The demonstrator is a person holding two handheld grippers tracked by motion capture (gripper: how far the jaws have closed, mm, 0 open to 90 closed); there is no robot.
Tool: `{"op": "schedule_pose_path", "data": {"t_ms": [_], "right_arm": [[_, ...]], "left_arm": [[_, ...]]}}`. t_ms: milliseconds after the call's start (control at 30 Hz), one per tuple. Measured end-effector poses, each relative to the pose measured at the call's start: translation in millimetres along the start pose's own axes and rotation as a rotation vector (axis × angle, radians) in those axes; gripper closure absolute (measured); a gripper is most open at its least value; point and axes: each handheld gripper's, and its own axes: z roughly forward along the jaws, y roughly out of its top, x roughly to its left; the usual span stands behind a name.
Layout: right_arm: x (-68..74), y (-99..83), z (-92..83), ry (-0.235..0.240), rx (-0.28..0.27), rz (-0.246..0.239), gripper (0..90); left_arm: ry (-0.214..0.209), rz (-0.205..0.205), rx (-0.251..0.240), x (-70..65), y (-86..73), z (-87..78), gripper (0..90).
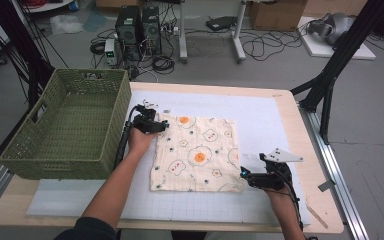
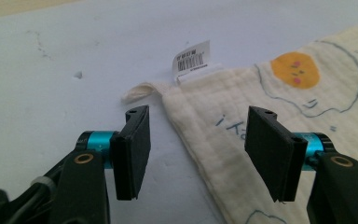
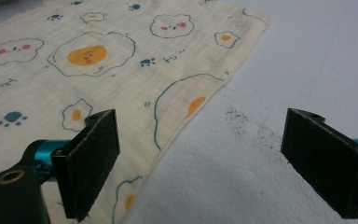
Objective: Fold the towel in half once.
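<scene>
Cloth (image 1: 196,154) flat, corners between jaws of left gripper (image 1: 163,125), right gripper (image 1: 243,174)

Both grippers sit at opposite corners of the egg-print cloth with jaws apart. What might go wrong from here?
1. The left gripper straddles the cloth edge a little short of the corner with the tag; closing here may pinch a thin edge that slips out.
2. The right gripper has one jaw over the cloth and one over bare mat; it could close on little fabric or scrape the mat.
3. If only one grip holds, lifting may drag the cloth askew.
</scene>
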Motion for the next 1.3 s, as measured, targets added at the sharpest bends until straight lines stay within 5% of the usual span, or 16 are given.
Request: {"op": "schedule_pose_path", "data": {"t_ms": [167,267,433,667,800,1100,1300], "right_arm": [[-2.7,5.7,9.6,0.006,0.009,-0.008,10.8],[-5.6,11.3,20.8,0.03,0.016,-0.005,10.7],[-11.5,28.8,44.1,0.047,0.043,0.002,10.8],[-27.0,63.5,73.3,0.054,0.074,-0.002,10.8],[-36.1,79.5,87.1,0.037,0.041,-0.008,11.0],[-53.8,75.4,119.5,-0.054,0.11,0.036,38.6],[-59.2,75.3,131.4,-0.086,0.134,0.058,46.3]], "left_arm": [[-0.005,0.0,0.0,0.1,-1.2,1.9,46.5],[-0.014,-0.027,-0.005,4.8,-1.6,-0.2,66.3],[-0.047,-0.022,-0.009,6.7,-2.5,-1.0,84.8],[-0.063,-0.017,-0.01,8.0,-2.9,-1.7,86.9],[-0.074,-0.028,-0.008,9.4,-2.9,-2.2,86.9],[-0.092,-0.037,-0.004,11.4,-2.8,-4.8,86.9],[-0.094,-0.036,-0.008,13.4,-3.9,-3.3,86.7]]}}
